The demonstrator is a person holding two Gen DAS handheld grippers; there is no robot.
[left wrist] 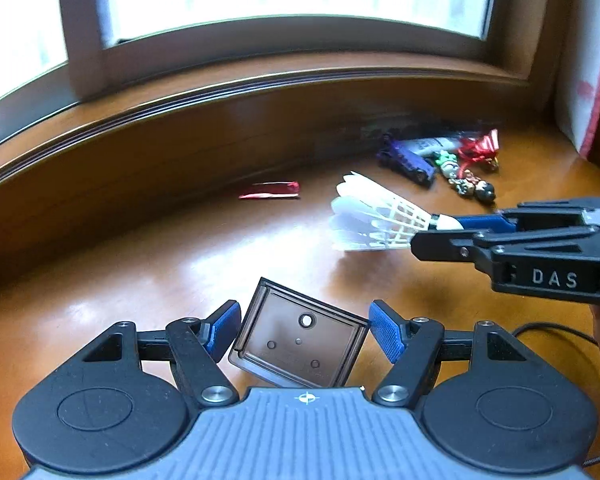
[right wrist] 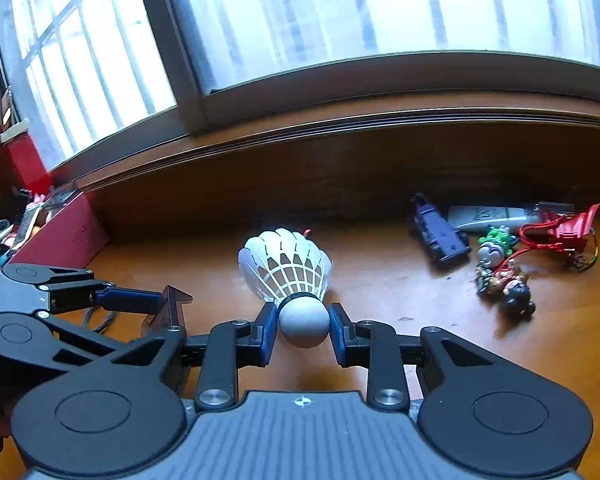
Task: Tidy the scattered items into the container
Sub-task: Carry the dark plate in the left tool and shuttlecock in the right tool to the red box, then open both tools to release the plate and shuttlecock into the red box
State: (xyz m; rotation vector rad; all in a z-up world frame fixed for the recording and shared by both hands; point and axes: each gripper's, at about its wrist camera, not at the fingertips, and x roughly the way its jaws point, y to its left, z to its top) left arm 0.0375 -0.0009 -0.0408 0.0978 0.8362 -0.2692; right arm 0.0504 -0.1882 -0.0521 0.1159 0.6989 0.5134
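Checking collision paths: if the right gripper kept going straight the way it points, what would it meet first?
The right gripper, shut on the shuttlecock, points at the wooden wall under the window. Nothing else sits in that line; the toy pile lies off to its right. Depth is uncertain.

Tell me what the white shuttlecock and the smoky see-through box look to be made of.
White shuttlecock: skirt looks like moulded plastic, given its open lattice ribs and matte, feather-shaped vanes; the rounded base, clamped in the right hand-held gripper, seems matte foam or cork, hard to tell. Smoky translucent rectangular box: seemingly glossy rigid tinted plastic, since the wood shows through and it has moulded circular marks.
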